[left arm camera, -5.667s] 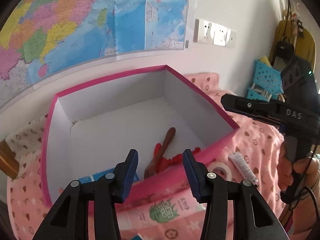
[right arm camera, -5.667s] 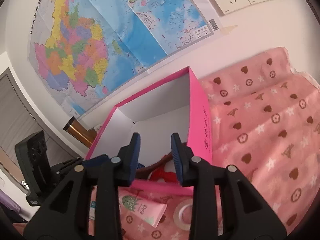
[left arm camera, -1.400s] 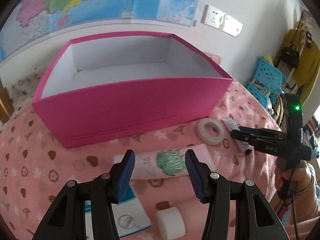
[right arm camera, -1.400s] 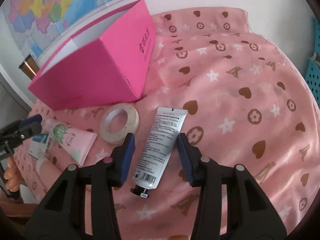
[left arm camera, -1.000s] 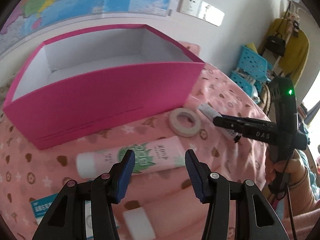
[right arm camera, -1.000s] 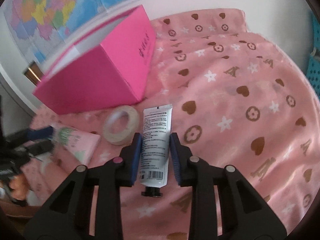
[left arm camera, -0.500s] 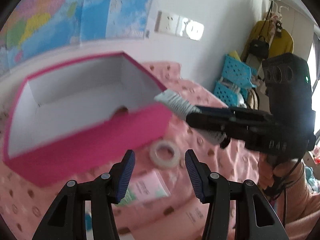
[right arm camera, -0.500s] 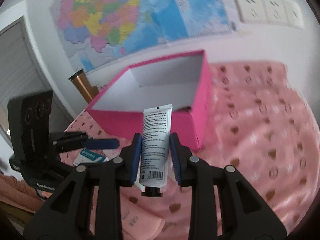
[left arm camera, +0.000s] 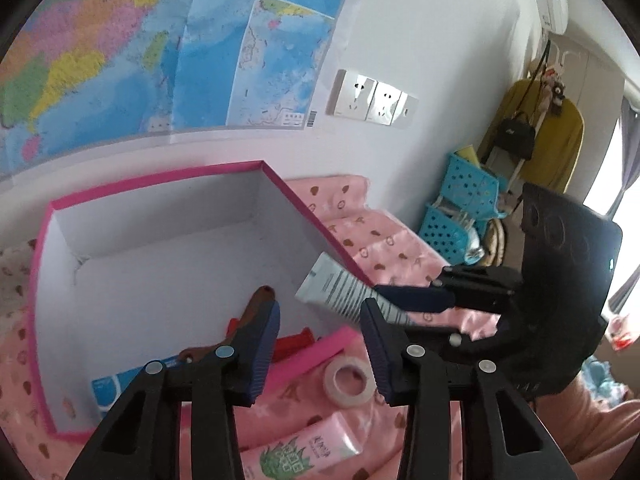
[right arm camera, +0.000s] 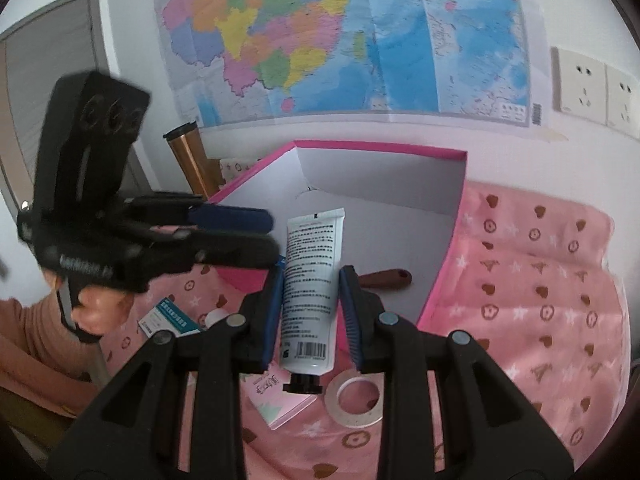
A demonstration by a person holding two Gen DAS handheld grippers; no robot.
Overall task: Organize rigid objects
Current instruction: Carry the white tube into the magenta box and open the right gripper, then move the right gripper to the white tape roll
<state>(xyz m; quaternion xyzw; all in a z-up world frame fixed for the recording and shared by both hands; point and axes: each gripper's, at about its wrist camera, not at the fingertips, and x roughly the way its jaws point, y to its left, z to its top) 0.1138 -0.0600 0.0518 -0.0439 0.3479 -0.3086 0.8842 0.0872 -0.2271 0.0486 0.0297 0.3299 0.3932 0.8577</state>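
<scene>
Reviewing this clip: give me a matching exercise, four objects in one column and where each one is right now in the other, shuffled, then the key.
Things:
1. white tube
2. tape roll
3. brown-handled tool
4. pink tube

Places:
A. inside the pink box
B. flat on the cloth, nearer the camera than the tape
C. clamped in the right gripper
D. on the cloth just outside the box

Pairs: 1-C, 2-D, 3-A, 4-B

Blue box (left arm camera: 120, 388) half behind left claw (left arm camera: 320, 344)
</scene>
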